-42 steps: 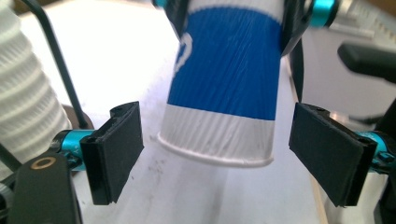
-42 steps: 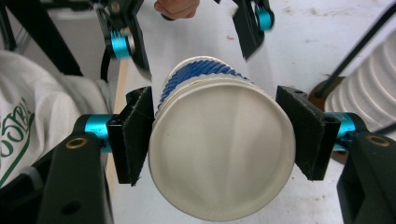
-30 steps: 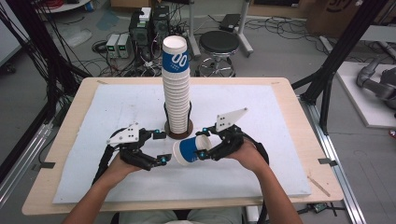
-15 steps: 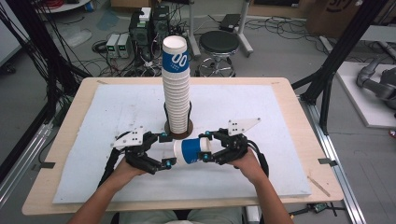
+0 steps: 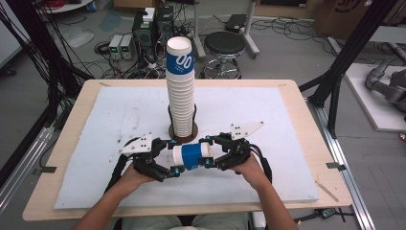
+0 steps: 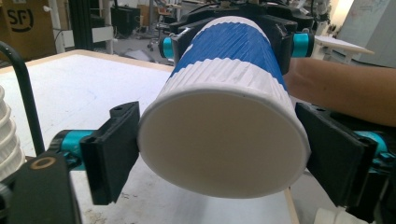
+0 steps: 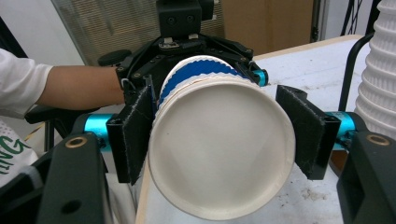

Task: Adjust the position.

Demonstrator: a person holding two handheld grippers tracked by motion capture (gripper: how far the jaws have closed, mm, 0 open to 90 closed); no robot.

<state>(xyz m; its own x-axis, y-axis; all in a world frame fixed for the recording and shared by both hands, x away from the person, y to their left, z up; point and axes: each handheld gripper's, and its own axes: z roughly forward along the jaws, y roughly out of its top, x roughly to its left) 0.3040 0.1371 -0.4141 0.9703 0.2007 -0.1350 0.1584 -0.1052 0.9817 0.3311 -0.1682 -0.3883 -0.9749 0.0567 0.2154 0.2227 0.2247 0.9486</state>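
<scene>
My right gripper (image 5: pixel 209 152) clamps the wide, open end of the blue-and-white paper cup (image 5: pixel 191 156), pads on either side of its rim. The cup lies level, long axis running straight between my two hands. My left gripper (image 5: pixel 173 157) brackets the narrow base end, its jaws just closing in, though I can't tell whether they press. The tall cup stack (image 5: pixel 181 91) stands just beyond.
</scene>
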